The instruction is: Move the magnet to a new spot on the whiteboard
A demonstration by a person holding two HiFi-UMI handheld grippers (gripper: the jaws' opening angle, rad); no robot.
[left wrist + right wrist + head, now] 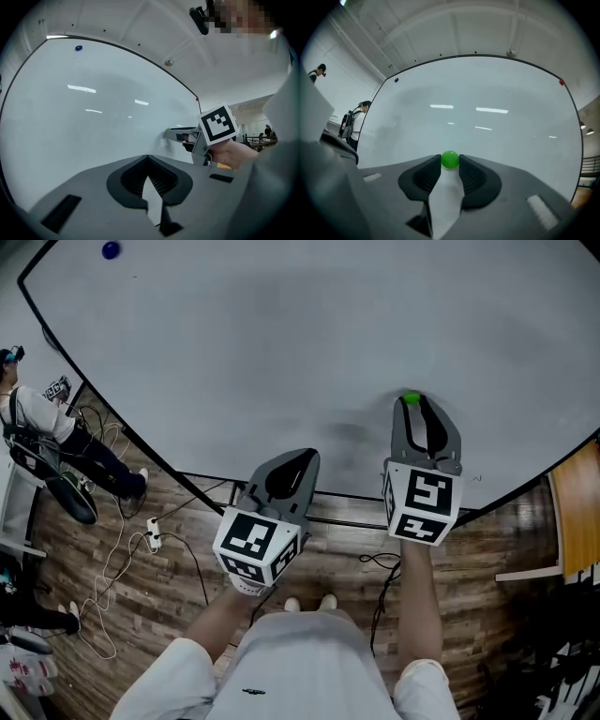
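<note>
R gripper (450, 162): jaws part-way apart, clamped on the green magnet (450, 159). It sits right at the fingertips (433, 165), one pad touching each side, nothing else in the gap. Behind the magnet, deeper btwn the jaws, only bare whiteboard (487, 122) shows. The magnet lies against the board; in the head view it's at the very tip of the R gripper (411, 403), on the board's lower part, near the bottom frame edge. Can't tell if it's lifted off the surface or flat on it.

L gripper (148, 158): jaws closed, tips meeting, nothing held. Only a thin sliver of board visible through the slot behind the tips. In the head view it hangs lower than the R one and to its left, tips at the board's bottom edge, not touching the magnet. From the L gripper view, the R gripper shows off to the right w/ the green dot at its tip against the board.

Other stuff: blue magnet (111, 250) far up and left of both sets of fingers, near the board's top-left corner. Red magnet (561, 82) up and right of the R fingers, at the board's right edge. A person (37, 423) stands well left of the L gripper, beyond the board's frame, on the wood floor (141, 615) w/ a white cable (117, 563) lying on it.
</note>
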